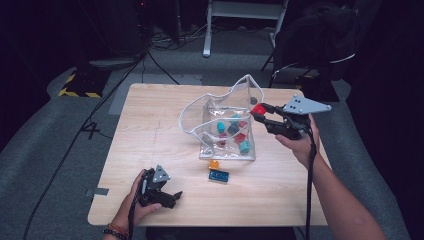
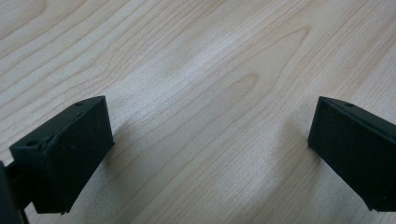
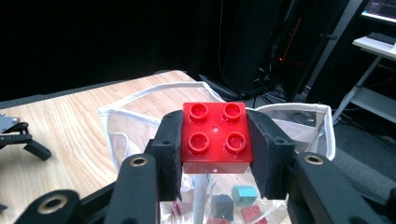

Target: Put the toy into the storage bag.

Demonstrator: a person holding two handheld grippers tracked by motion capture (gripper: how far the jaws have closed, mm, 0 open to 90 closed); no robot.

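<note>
My right gripper [image 1: 258,111] is shut on a red four-stud brick [image 3: 216,133], held in the air above the open mouth of a clear plastic bag [image 1: 209,108]; the brick [image 1: 258,108] hangs at the bag's right rim. Inside the bag [image 3: 140,126] lie several teal, red and grey bricks [image 1: 232,128]. An orange brick [image 1: 214,164] and a blue brick [image 1: 219,175] lie on the table just in front of the bag. My left gripper [image 1: 172,196] rests low near the table's front left edge, its jaws wide apart [image 2: 210,149] over bare wood.
The light wooden table [image 1: 150,140] stands on grey carpet. Cables and a yellow-black striped base [image 1: 80,85] lie on the floor at the back left, and a dark chair [image 1: 315,40] stands behind the table's right corner.
</note>
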